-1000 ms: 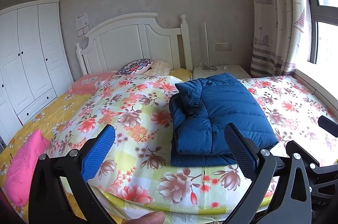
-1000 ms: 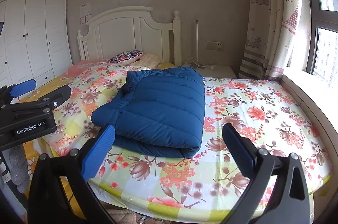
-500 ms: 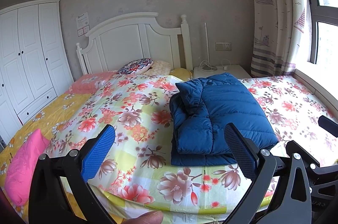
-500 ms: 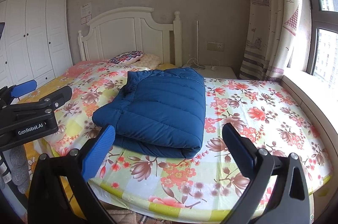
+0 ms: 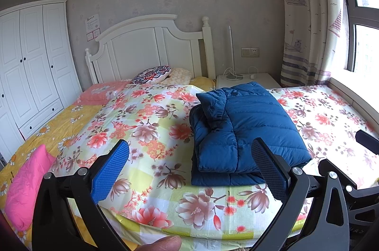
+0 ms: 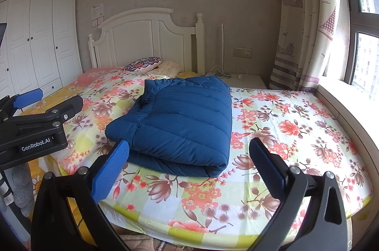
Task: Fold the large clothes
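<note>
A dark blue padded jacket (image 5: 246, 127) lies folded into a thick rectangle on the flowered bed cover (image 5: 146, 123); in the right wrist view the jacket (image 6: 180, 118) sits near the bed's front edge. My left gripper (image 5: 189, 170) hovers open in front of the bed, holding nothing, with the jacket behind its right finger. My right gripper (image 6: 187, 168) is also open and empty, just short of the jacket's near fold. The left gripper's body (image 6: 35, 125) shows at the left of the right wrist view.
A white headboard (image 5: 151, 47) and pillows (image 5: 151, 75) stand at the far end. White wardrobe (image 5: 30, 70) on the left, nightstand (image 5: 246, 80) and curtain (image 5: 308, 21) on the right. A pink cushion (image 5: 26, 184) lies at the bed's near left corner. A fingertip (image 5: 163, 244) shows below.
Both views have barely shifted; the jacket lies as before and both grippers stay open.
</note>
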A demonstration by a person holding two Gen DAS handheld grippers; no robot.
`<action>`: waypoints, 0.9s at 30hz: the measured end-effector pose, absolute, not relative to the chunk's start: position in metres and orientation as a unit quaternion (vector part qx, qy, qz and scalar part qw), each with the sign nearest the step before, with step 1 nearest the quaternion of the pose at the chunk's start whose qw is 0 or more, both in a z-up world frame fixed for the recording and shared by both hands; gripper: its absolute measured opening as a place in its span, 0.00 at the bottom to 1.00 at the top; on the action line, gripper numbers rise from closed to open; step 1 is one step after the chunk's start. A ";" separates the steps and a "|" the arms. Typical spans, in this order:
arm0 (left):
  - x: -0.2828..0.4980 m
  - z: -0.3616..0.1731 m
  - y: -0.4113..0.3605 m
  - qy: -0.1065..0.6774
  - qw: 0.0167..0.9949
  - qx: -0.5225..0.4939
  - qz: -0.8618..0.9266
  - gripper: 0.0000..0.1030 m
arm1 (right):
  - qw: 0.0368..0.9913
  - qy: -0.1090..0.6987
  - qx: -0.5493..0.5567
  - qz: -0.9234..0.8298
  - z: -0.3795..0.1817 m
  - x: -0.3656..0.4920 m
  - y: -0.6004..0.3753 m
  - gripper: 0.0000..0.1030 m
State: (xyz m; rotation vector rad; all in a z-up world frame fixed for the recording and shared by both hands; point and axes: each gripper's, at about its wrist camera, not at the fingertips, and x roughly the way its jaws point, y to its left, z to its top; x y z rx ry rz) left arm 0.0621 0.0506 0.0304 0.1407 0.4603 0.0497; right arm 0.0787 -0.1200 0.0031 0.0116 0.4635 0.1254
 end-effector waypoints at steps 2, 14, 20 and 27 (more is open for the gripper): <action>0.062 0.030 0.051 0.228 0.971 0.070 0.025 0.96 | 0.971 0.230 0.006 0.062 0.003 0.079 -0.120 0.98; 0.064 0.029 0.046 0.230 0.970 0.071 0.023 0.96 | 0.971 0.232 0.006 0.064 0.001 0.079 -0.120 0.98; 0.079 0.011 0.037 0.221 0.972 0.064 0.039 0.96 | 0.967 0.245 0.011 0.062 -0.009 0.088 -0.127 0.98; 0.138 -0.031 0.046 0.309 0.950 0.032 0.012 0.96 | 0.952 0.299 0.039 0.044 -0.040 0.128 -0.167 0.98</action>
